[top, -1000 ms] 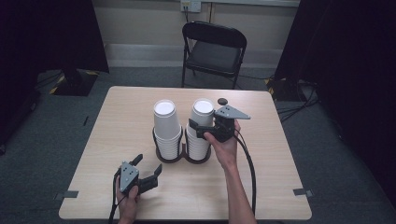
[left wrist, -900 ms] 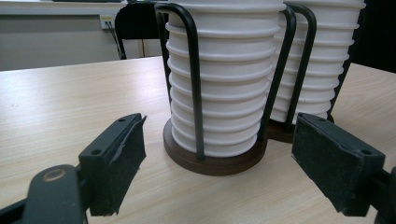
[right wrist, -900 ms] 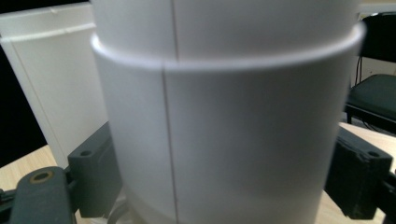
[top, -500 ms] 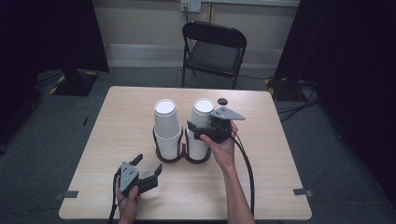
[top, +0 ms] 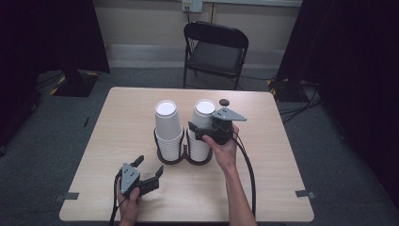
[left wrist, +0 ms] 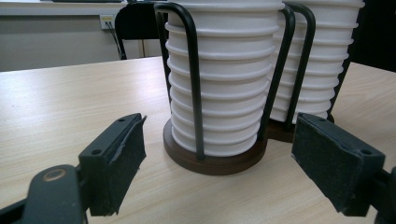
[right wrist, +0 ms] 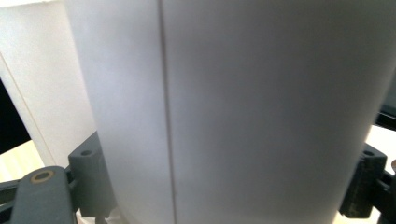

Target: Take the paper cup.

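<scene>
The right tool [top: 201, 133] has moved in from the side over the last second and now has its jaws around the top cup of the right stack [top: 203, 113], apparently gripping it, ready to lift. The left tool [top: 148, 172] rests open on the desk [top: 263, 179], facing the cup holder [left wrist: 212, 161]

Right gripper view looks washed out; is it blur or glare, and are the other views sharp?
Right gripper view: blur, the cup sits too close to focus, no hard glare. Left gripper view: cup stack sharp, the pads slightly soft. High view: evenly lit, table crisp, dark at both sides.
</scene>
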